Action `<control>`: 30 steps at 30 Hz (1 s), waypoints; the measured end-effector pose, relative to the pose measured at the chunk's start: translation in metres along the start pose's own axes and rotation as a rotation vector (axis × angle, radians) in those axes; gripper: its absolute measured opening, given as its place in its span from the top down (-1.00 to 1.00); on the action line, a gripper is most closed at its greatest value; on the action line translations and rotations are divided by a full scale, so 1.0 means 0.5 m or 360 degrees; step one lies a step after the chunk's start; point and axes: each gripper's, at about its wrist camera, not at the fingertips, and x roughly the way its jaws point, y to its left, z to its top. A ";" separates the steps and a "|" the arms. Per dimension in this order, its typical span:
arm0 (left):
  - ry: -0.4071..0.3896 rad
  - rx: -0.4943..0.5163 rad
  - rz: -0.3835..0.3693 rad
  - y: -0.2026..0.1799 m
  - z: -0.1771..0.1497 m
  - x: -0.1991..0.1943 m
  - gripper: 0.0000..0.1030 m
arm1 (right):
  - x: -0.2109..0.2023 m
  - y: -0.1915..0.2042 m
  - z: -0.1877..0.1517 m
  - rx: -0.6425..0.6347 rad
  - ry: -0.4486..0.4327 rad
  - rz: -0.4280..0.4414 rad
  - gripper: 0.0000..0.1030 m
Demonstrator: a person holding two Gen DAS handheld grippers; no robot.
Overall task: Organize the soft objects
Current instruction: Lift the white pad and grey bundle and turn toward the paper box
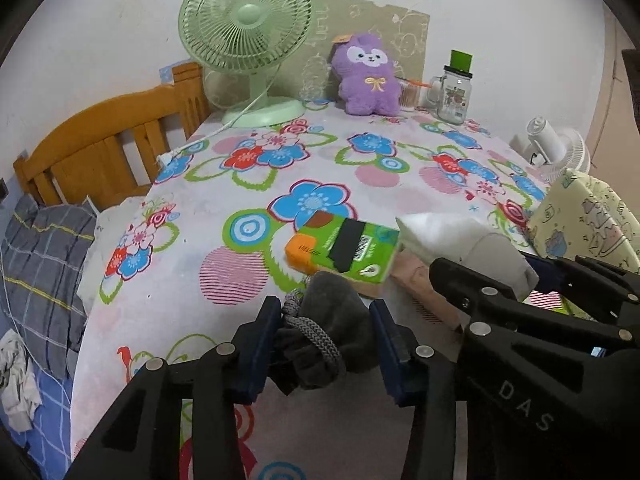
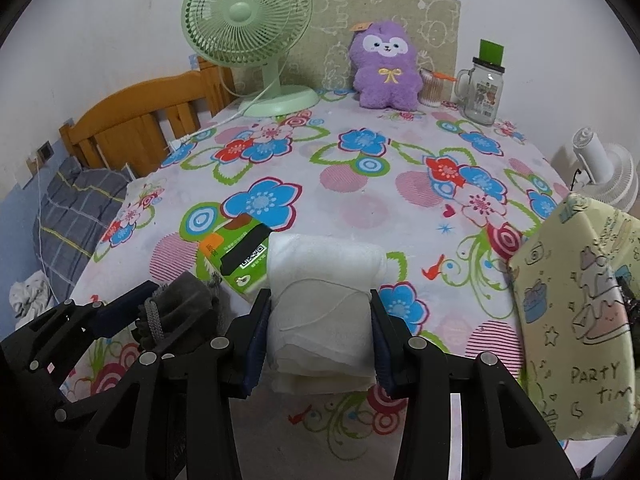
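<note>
Both fisheye views sit close above the flowered bench [image 1: 224, 200], tilted down toward the far wall. They share the green fan [image 1: 246, 32] upper left and purple plush [image 2: 386, 68] upper centre.

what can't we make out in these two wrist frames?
- Grey pouch, left wrist view: its lower end hides behind the left claw.
- White folded cloth, right wrist view: its sides are covered by the right claw pads.
- Green tissue pack: print too small to read; the cloth overlaps one end.
- Yellow printed bag: cut off by the right frame edge.
- Glass jar: label too small.
</note>
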 end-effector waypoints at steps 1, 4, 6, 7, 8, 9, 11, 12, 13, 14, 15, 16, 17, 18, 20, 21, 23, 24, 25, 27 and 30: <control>-0.0005 0.0004 -0.0001 -0.005 0.002 -0.004 0.10 | -0.006 -0.004 -0.001 0.0005 -0.0009 -0.0001 0.08; -0.0022 0.0015 -0.0002 -0.016 0.004 -0.017 0.11 | -0.025 -0.013 -0.004 0.0018 -0.0030 -0.0003 0.08; -0.0035 0.0022 -0.0004 -0.025 0.007 -0.025 0.11 | -0.037 -0.018 -0.005 0.0022 -0.0045 -0.0005 0.08; -0.0043 0.0026 -0.0004 -0.029 0.008 -0.031 0.11 | -0.045 -0.022 -0.005 0.0024 -0.0055 -0.0009 0.08; -0.0052 0.0030 -0.0004 -0.033 0.009 -0.037 0.11 | -0.051 -0.023 -0.006 0.0026 -0.0061 -0.0011 0.08; -0.0060 0.0032 -0.0005 -0.037 0.011 -0.043 0.12 | -0.057 -0.026 -0.005 0.0028 -0.0071 -0.0013 0.08; -0.0073 0.0037 -0.0007 -0.045 0.014 -0.052 0.12 | -0.072 -0.032 -0.006 0.0034 -0.0089 -0.0014 0.08; -0.0080 0.0039 -0.0007 -0.048 0.016 -0.057 0.12 | -0.079 -0.035 -0.006 0.0035 -0.0098 -0.0016 0.08; -0.0088 0.0043 -0.0007 -0.054 0.017 -0.063 0.12 | -0.086 -0.039 -0.006 0.0038 -0.0107 -0.0018 0.08; -0.0098 0.0049 -0.0006 -0.059 0.018 -0.069 0.12 | -0.094 -0.042 -0.007 0.0040 -0.0118 -0.0020 0.08; -0.0102 0.0052 -0.0005 -0.062 0.019 -0.073 0.12 | -0.099 -0.043 -0.007 0.0042 -0.0124 -0.0020 0.08; -0.0109 0.0056 -0.0004 -0.066 0.020 -0.078 0.12 | -0.106 -0.046 -0.007 0.0044 -0.0133 -0.0022 0.08; -0.0116 0.0059 -0.0003 -0.070 0.021 -0.083 0.12 | -0.112 -0.048 -0.008 0.0046 -0.0140 -0.0022 0.08; -0.0123 0.0062 -0.0003 -0.073 0.022 -0.088 0.12 | -0.120 -0.051 -0.008 0.0048 -0.0150 -0.0022 0.07; -0.0137 0.0069 -0.0003 -0.080 0.024 -0.099 0.12 | -0.131 -0.055 -0.007 0.0051 -0.0162 -0.0023 0.08; -0.0142 0.0071 -0.0003 -0.083 0.026 -0.102 0.12 | -0.137 -0.058 -0.007 0.0053 -0.0169 -0.0024 0.08; -0.0155 0.0077 -0.0002 -0.091 0.029 -0.113 0.12 | -0.149 -0.063 -0.007 0.0058 -0.0182 -0.0025 0.08; -0.0159 0.0079 -0.0003 -0.094 0.031 -0.117 0.12 | -0.157 -0.066 -0.006 0.0062 -0.0190 -0.0025 0.07; -0.0165 0.0081 -0.0004 -0.098 0.033 -0.122 0.12 | -0.163 -0.069 -0.006 0.0065 -0.0197 -0.0027 0.07; -0.0179 0.0087 -0.0006 -0.105 0.036 -0.132 0.12 | -0.175 -0.075 -0.005 0.0070 -0.0209 -0.0029 0.07; -0.0200 0.0101 -0.0012 -0.119 0.043 -0.147 0.13 | -0.195 -0.083 -0.002 0.0076 -0.0231 -0.0038 0.07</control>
